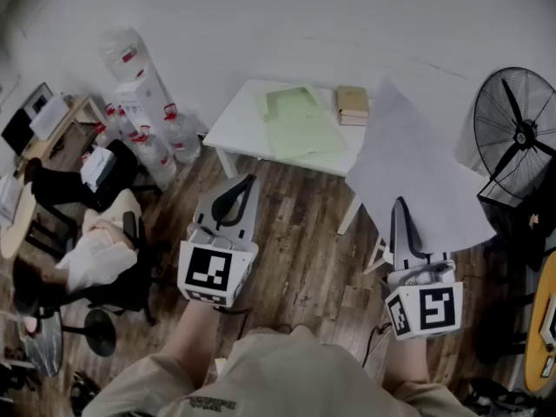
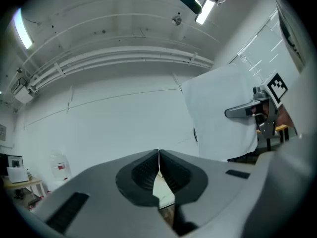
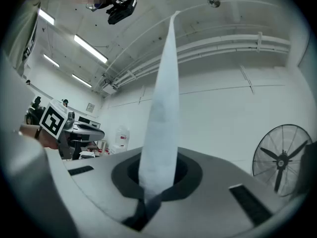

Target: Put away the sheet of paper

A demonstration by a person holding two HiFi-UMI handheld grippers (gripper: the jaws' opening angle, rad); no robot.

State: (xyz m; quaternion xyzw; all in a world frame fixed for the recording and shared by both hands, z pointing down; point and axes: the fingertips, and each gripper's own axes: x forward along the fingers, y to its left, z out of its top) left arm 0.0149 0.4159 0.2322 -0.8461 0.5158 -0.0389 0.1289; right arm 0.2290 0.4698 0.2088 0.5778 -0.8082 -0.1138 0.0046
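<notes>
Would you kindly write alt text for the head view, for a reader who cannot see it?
The right gripper pinches a large white sheet of paper above a dark wooden floor. The left gripper is shut and empty beside it. Ahead stands a small white table bearing a pale green folder and a tan book.

The sheet of paper (image 1: 417, 168) looks matt, the table (image 1: 245, 122) smooth, the floor (image 1: 304, 237) wood-planked.
</notes>
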